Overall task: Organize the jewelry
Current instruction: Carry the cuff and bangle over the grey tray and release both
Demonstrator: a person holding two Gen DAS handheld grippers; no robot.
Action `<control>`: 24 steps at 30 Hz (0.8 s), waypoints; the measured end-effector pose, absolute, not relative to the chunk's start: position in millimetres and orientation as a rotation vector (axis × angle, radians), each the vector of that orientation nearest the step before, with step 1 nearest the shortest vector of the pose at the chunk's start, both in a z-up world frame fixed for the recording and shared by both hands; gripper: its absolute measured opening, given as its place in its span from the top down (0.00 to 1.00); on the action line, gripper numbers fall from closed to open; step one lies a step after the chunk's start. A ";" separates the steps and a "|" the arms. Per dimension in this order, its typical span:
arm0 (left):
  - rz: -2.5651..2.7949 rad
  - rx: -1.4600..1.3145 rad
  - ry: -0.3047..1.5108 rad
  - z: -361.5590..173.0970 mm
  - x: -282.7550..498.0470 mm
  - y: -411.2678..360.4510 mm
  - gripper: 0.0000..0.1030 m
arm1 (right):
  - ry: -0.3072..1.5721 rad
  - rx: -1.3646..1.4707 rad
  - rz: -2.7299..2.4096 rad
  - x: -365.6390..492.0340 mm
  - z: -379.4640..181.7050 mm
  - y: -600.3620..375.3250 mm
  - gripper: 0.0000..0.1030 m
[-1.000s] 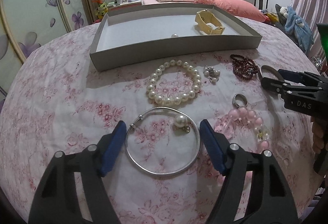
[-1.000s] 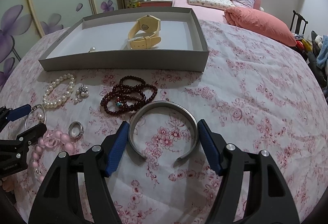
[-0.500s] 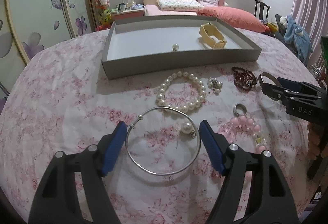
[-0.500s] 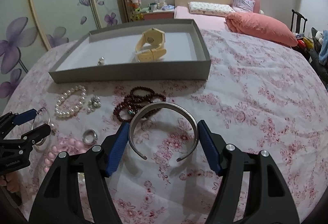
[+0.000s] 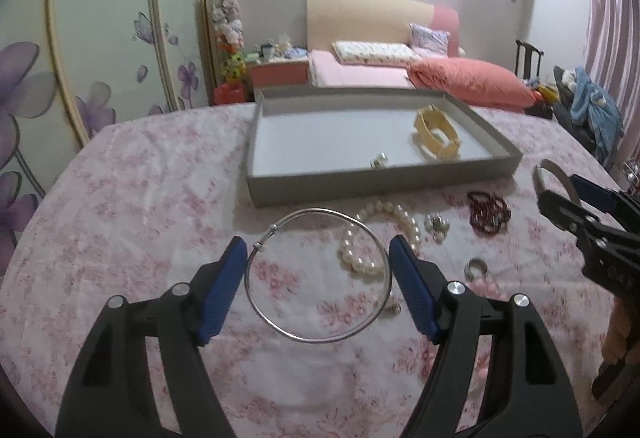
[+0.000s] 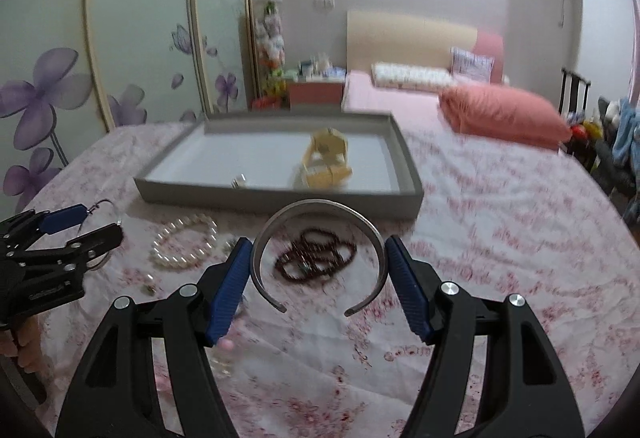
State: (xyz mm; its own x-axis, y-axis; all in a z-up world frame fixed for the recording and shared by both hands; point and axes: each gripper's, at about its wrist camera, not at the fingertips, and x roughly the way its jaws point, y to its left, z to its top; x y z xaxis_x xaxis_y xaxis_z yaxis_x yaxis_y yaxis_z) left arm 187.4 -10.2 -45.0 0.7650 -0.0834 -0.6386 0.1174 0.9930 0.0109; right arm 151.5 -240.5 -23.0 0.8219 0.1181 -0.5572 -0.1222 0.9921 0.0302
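Observation:
My left gripper (image 5: pixel 318 286) is shut on a thin silver bangle (image 5: pixel 280 326) with a pearl charm and holds it above the floral tablecloth. My right gripper (image 6: pixel 320 280) is shut on a wide silver cuff (image 6: pixel 316 205), also lifted off the cloth. The grey tray (image 5: pixel 372 193) lies ahead with a yellow watch (image 5: pixel 436 133) and a small pearl piece (image 5: pixel 379 159) inside; it also shows in the right wrist view (image 6: pixel 280 201). A pearl bracelet (image 5: pixel 408 226), dark red bead bracelets (image 6: pixel 316 258), a ring (image 5: pixel 476 269) and pink beads lie on the cloth.
A small pearl earring cluster (image 5: pixel 437 225) lies between the pearl bracelet and the red beads (image 5: pixel 489 215). A bed with a pink pillow (image 5: pixel 468 85) stands behind the table. Wardrobe doors with purple flowers are on the left.
Both grippers have risen and tilted up with the bangle and the cuff, lifting them off the cloth. The tray now looks farther and lower in both views.

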 end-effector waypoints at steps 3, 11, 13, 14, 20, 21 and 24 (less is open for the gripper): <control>-0.087 0.048 0.652 -36.8 184.7 -10.2 0.31 | 0.525 -0.019 0.124 144.2 -9.7 -233.8 0.34; -0.029 0.028 0.526 -12.1 174.9 -11.4 0.31 | 0.374 -0.016 0.100 132.1 12.8 -227.0 0.34; -0.017 0.027 0.489 -5.9 172.3 -13.4 0.31 | 0.340 -0.006 0.091 131.6 17.3 -226.7 0.34; -0.016 0.027 0.478 -4.1 172.0 -14.5 0.31 | 0.328 -0.003 0.087 131.4 18.0 -226.7 0.34; -0.024 0.038 0.404 9.0 167.1 -25.6 0.31 | 0.239 0.011 0.046 130.4 24.8 -227.4 0.34; -0.024 0.038 0.393 10.9 166.4 -26.9 0.31 | 0.222 0.014 0.041 130.5 26.4 -227.9 0.34; -0.020 0.038 0.362 15.4 164.8 -30.8 0.31 | 0.190 0.013 0.027 128.8 27.8 -226.7 0.34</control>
State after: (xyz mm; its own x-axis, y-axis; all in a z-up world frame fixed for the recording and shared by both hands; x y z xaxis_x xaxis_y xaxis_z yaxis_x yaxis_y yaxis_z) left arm 164.8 -30.8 15.4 0.9349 -0.0130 -0.3546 0.0265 0.9991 0.0331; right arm 128.8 -226.7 27.8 0.9816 0.0285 -0.1886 -0.0261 0.9995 0.0154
